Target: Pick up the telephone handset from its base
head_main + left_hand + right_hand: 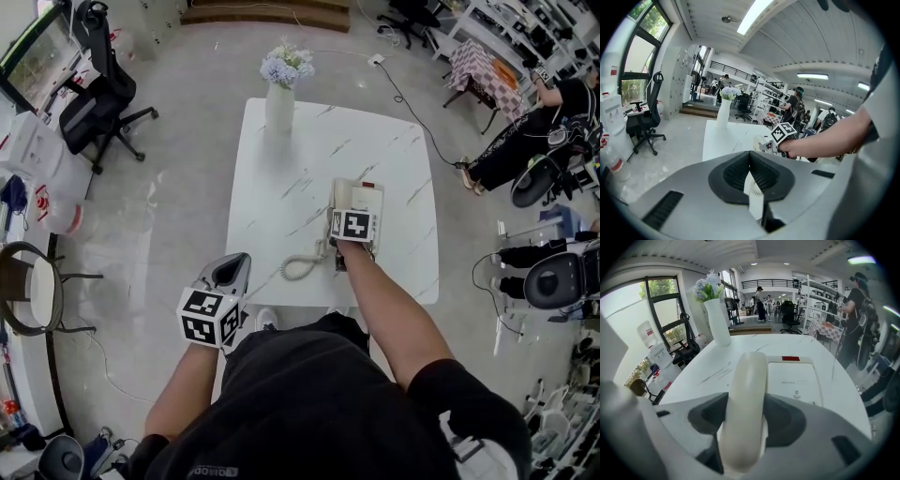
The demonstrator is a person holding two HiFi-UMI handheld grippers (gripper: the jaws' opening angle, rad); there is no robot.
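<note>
The base (794, 380) on the counter (705, 376) bears a red patch and print too small to read. The handset (749, 376) lies along its left side, long axis pointing toward the vase (717, 322), between the spread right tongs (744, 420); the left tongs (751, 164) are pressed together.

Floor: a pale, glossy floor (178, 216) lay all around.
Table: a white, grey-veined table (281, 178) stood in the middle.
Chair: a black office chair (94, 108) sat at the left.
Windows: tall dark-framed windows (635, 70) showed green trees.
Light: long ceiling lights (757, 14) glowed.
Far wall: a balcony railing (771, 283) ran across.
</note>
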